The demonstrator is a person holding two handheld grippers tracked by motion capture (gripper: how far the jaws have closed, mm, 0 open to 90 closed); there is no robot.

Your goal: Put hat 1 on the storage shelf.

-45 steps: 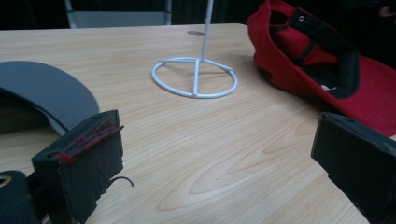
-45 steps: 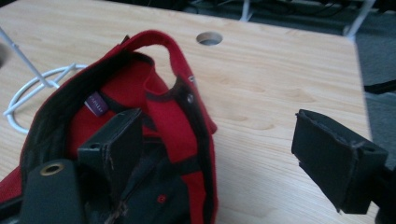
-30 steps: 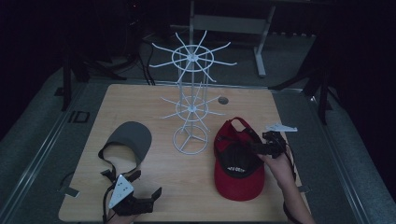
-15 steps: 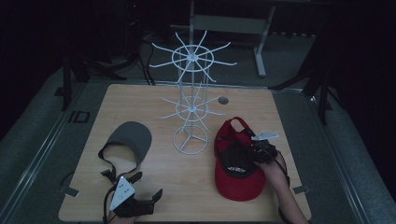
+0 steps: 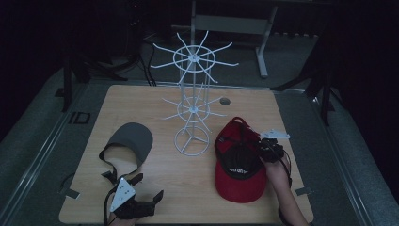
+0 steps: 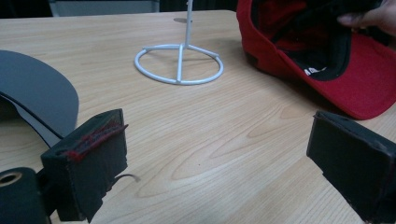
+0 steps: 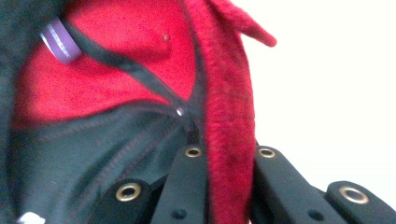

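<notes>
The cap (image 5: 240, 162) at right is red with a black lining (small white print inside). Left lies a grey visor (image 5: 131, 141). The far wire rack (image 5: 193, 110) is white, on a pale wood-grain table (image 5: 155, 99).

In the right gripper view the red cap (image 7: 224, 116) is blurred and cut off at the top and left edges, its brim out of frame. The left gripper view crops the grey visor (image 6: 32, 100) at the left and the white wire stand (image 6: 180, 63) at the top. The white lettering on the cap is too small to read from the high view.
</notes>
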